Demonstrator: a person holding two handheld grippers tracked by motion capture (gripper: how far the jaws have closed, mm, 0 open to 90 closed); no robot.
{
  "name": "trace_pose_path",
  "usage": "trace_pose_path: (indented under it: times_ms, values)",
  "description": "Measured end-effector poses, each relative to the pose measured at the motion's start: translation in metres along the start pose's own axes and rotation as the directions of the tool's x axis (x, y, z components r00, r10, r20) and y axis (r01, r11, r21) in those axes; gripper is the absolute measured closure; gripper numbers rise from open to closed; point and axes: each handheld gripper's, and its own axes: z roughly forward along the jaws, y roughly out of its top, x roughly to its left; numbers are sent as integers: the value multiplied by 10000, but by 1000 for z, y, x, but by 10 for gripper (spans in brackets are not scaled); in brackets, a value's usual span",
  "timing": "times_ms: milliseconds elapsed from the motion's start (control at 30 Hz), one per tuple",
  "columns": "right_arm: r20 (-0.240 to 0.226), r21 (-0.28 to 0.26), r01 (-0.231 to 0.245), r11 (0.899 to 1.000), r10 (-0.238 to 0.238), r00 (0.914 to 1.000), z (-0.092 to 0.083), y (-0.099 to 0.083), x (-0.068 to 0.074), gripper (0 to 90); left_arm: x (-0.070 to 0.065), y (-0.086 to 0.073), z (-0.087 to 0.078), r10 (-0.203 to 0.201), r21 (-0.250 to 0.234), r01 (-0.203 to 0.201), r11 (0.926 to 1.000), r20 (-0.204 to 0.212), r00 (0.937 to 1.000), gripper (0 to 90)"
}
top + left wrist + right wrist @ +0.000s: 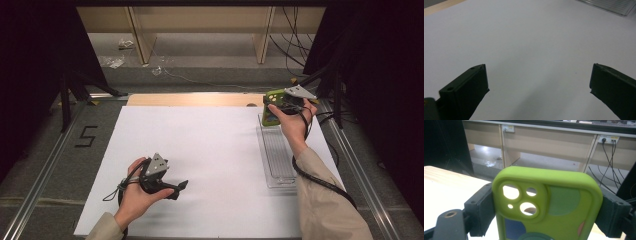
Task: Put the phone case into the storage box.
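A lime-green phone case (549, 205) with camera cut-outs and coloured patches stands upright between the jaws of my right gripper (547, 212), which is shut on its two sides. In the high view that gripper (280, 106) holds the case (270, 114) above the far end of a clear plastic tray (278, 155) at the right of the white mat (200, 150). My left gripper (179, 187) rests low over the mat's near left part, held level. Its jaws stand wide apart with nothing between them, and its own view shows bare mat (531, 45) between them.
The tray's ribbed corner (609, 5) shows at the top right of the left gripper view. A wooden table edge (195, 99) runs behind the mat. Metal rails (45, 170) flank the table. Desks, cables and floor litter lie beyond.
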Motion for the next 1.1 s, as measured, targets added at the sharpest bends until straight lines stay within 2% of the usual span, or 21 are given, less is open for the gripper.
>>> trace_pose_path:
  times_ms: [1100]
  values:
    - [181,478,-131,9988,123,9998,13,-12,2,171,0,0,0,-30,-24,30,10000,12,10000,11]
